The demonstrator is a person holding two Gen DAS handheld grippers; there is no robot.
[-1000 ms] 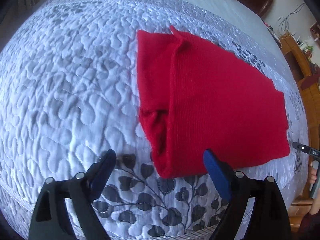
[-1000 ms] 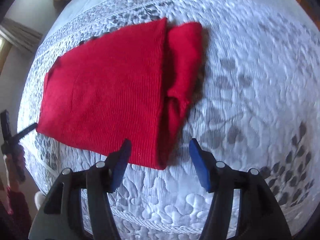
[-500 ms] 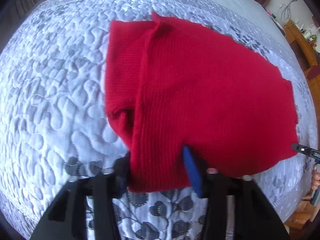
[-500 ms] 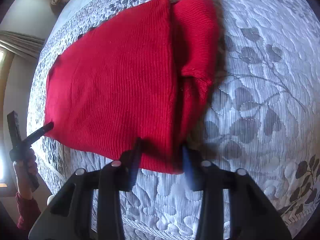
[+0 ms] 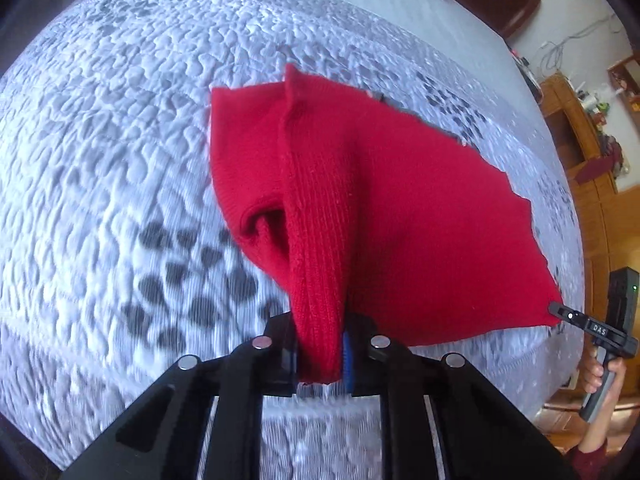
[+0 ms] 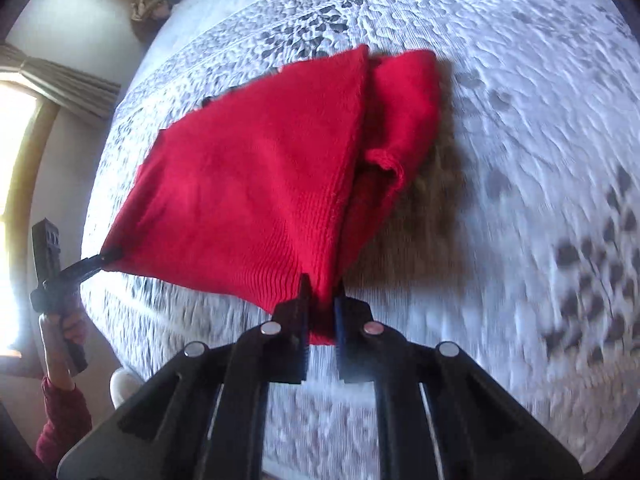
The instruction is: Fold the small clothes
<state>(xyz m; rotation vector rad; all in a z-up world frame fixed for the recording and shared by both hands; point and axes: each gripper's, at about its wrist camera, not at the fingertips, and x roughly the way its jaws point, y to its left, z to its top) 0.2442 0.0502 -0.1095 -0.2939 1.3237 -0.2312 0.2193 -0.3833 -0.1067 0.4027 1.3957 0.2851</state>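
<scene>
A red knit garment [image 5: 400, 208] lies partly folded on the quilted bed, its near edge lifted off the cover. My left gripper [image 5: 320, 356] is shut on its near left corner, where a folded sleeve hangs. My right gripper [image 6: 320, 320] is shut on the near right corner of the garment [image 6: 256, 184]. Each gripper also shows in the other's view, pinching the far corner: the right gripper [image 5: 560, 314] and the left gripper [image 6: 106, 258].
The white quilted bedspread [image 5: 120, 140] with grey leaf print covers the bed. Wooden furniture [image 5: 588, 168] stands past the bed's right side. A curtained window [image 6: 24, 128] is at the left of the right wrist view.
Both grippers moved in onto the garment's near edge, closed on its two corners, and raised that edge off the bed.
</scene>
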